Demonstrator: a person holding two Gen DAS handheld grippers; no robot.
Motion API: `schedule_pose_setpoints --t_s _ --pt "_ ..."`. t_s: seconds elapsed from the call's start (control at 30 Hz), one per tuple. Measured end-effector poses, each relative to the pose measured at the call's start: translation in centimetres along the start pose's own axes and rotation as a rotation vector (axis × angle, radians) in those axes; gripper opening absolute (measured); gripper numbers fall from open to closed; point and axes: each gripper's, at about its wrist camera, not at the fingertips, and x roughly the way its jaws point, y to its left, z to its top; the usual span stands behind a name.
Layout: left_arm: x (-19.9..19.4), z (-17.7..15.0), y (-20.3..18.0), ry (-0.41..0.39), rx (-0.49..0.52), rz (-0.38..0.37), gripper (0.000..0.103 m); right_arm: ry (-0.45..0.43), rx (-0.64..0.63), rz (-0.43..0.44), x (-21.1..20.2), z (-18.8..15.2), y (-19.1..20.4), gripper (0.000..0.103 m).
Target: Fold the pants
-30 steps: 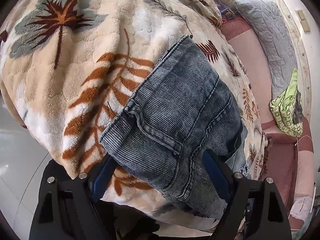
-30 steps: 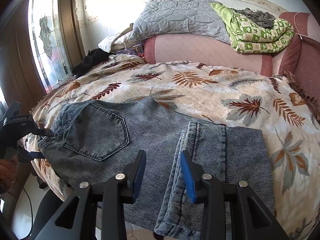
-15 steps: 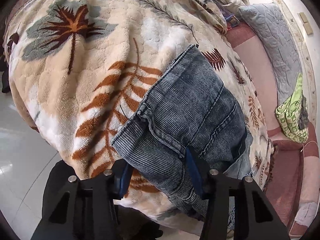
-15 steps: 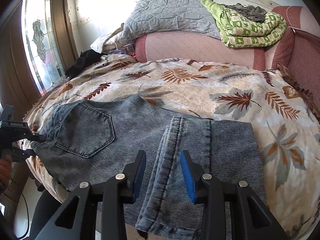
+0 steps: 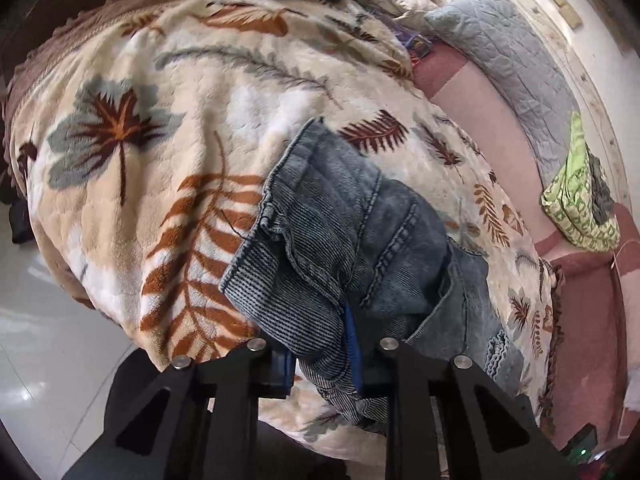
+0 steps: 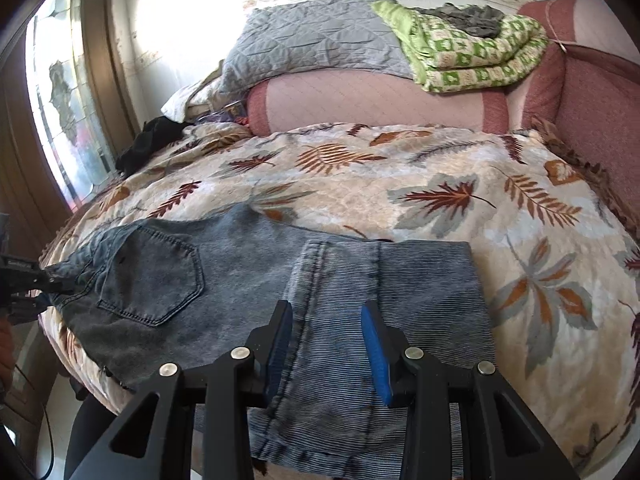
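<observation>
My left gripper is closing, fingers clenching the jeans waistband; right gripper straddles the folded hem, fingers apart, not gripping.

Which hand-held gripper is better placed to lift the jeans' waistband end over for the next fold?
Left. The left hand-held gripper is closing with the jeans' bunched waistband between its fingers at the bed's edge. The right hand-held gripper straddles the folded leg cuff with visible gaps, gripping nothing.
</observation>
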Motion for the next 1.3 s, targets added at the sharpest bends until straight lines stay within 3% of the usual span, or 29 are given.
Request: schedule_pose_setpoints --t_s 0.43,0.77,1.07,1.23,1.3 --pt "-5.0 -2.1 -8.3 -0.131 0.281 0.041 0.016 -0.007 0.238 -0.054 -1.2 0.2 -7.2 0.039" --pt "-7.8 -5.9 -17.1 -0.168 0.505 -0.038 0.012 -0.007 0.534 -0.105 -2.6 -1.1 -15.3 0.039" --pt "-5.2 -13.5 -26.5 -0.042 0.711 -0.154 0.011 -0.015 0.65 -0.111 -3.3 -2.2 -18.8 0.039" --pt "1.1 -19.7 -31.1 0.061 0.815 -0.19 0.011 -0.029 0.702 -0.144 -3.6 -2.7 -20.6 0.039" --pt "4.7 -22.1 -32.1 0.128 0.881 -0.155 0.011 -0.027 0.718 -0.16 -3.6 -3.0 -21.2 0.039"
